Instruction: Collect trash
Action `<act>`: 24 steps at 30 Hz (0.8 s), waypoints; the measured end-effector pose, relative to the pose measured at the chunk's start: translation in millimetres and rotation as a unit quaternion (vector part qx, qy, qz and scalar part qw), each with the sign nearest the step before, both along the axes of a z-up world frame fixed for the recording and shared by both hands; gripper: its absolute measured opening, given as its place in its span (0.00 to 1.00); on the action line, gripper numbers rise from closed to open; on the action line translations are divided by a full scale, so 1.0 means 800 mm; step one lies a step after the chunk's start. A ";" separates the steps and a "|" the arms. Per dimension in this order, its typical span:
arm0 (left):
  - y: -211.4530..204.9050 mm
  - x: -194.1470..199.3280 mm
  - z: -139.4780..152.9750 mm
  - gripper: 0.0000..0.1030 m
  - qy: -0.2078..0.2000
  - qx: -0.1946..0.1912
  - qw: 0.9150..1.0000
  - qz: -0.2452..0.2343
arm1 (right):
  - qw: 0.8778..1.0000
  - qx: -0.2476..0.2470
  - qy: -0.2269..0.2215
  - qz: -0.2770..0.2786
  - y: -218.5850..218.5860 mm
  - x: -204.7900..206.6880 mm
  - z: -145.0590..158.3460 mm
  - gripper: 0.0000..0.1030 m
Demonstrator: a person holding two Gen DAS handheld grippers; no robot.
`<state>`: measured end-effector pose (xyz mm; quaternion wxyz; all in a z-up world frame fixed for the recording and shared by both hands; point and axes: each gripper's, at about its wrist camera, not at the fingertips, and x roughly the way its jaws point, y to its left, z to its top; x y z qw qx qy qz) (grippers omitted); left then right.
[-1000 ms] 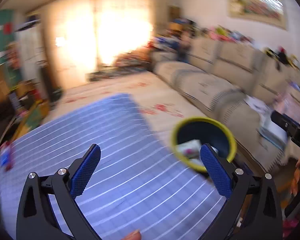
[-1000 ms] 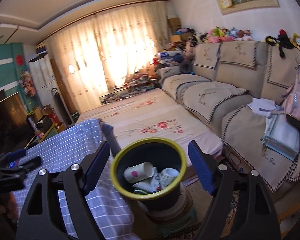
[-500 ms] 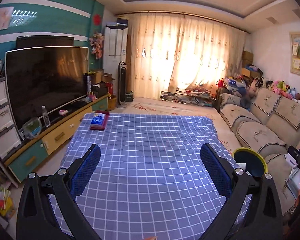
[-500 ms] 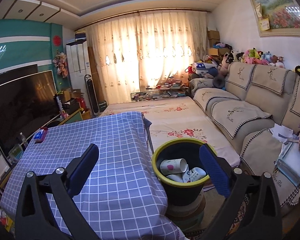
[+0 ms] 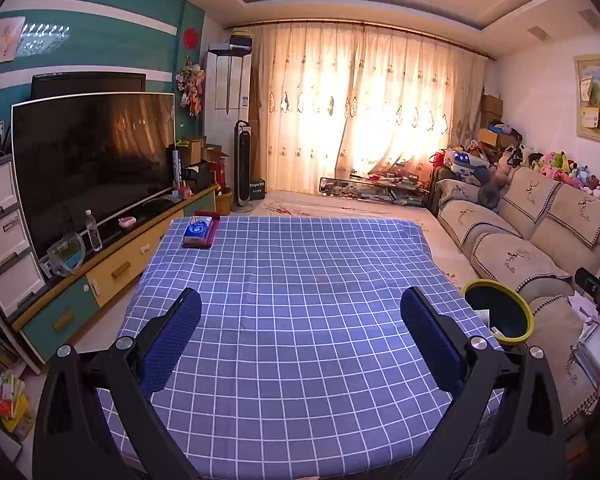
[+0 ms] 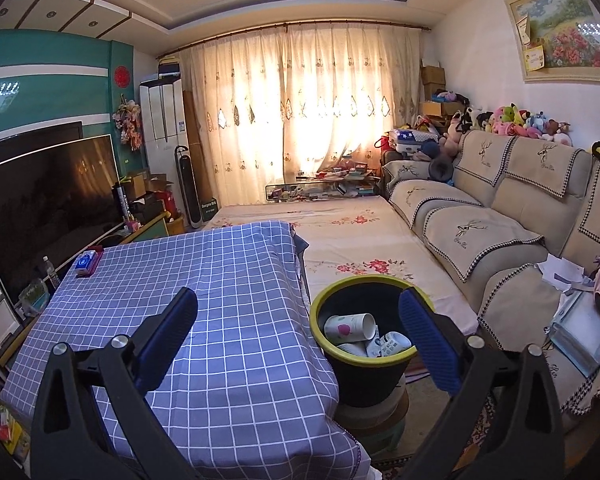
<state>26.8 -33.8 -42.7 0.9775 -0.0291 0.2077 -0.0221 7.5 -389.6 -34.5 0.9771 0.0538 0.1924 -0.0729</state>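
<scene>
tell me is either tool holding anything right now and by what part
Nothing is held. The left tool and right tool both stand open and empty; the paper cups lie in the bin.

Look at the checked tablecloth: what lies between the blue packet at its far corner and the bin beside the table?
Only bare checked cloth lies between the blue packet and the bin; the left wrist view shows it best.
</scene>
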 end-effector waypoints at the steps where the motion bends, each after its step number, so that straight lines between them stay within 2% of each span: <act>1: 0.000 -0.001 0.001 0.95 -0.001 -0.001 1.000 -0.001 | 1.000 0.000 0.001 0.000 0.000 -0.001 0.000 0.93; 24: -0.002 -0.008 0.010 0.95 -0.009 0.000 1.000 -0.001 | 1.000 0.004 0.002 -0.002 0.000 0.005 -0.005 0.93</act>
